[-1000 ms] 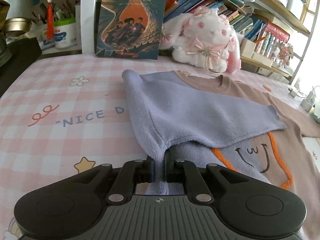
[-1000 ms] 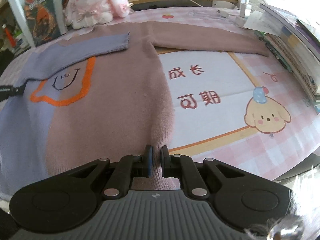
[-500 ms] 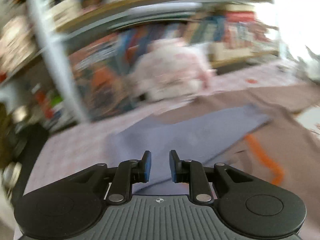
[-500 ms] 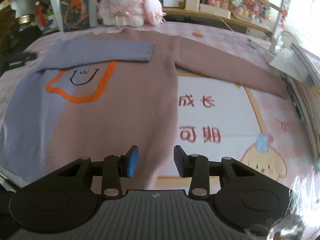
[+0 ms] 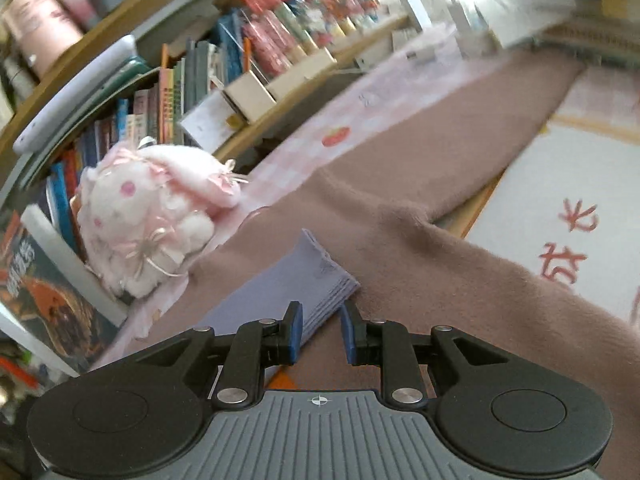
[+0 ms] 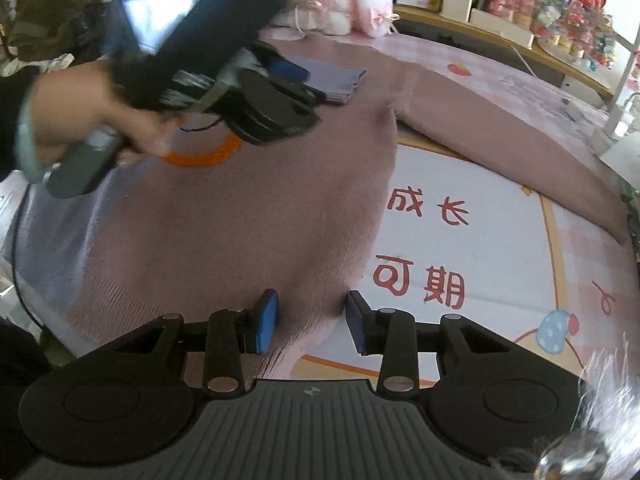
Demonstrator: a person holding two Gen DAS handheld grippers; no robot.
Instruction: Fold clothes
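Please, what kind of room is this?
Probably a bedroom or study at home: crowded bookshelves, a plush rabbit, and a sweater spread on a pink cartoon cloth.

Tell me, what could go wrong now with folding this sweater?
1. The purple sleeve is only lying loosely across the sweater. The left gripper hangs just above its cuff with jaws apart, so a low pass might drag the fold open.
2. The brown sleeve stretches toward the clutter at the table's far edge. Swinging it in could snag things there.
3. The right gripper has open jaws around the hem corner; a shallow pinch could slip.
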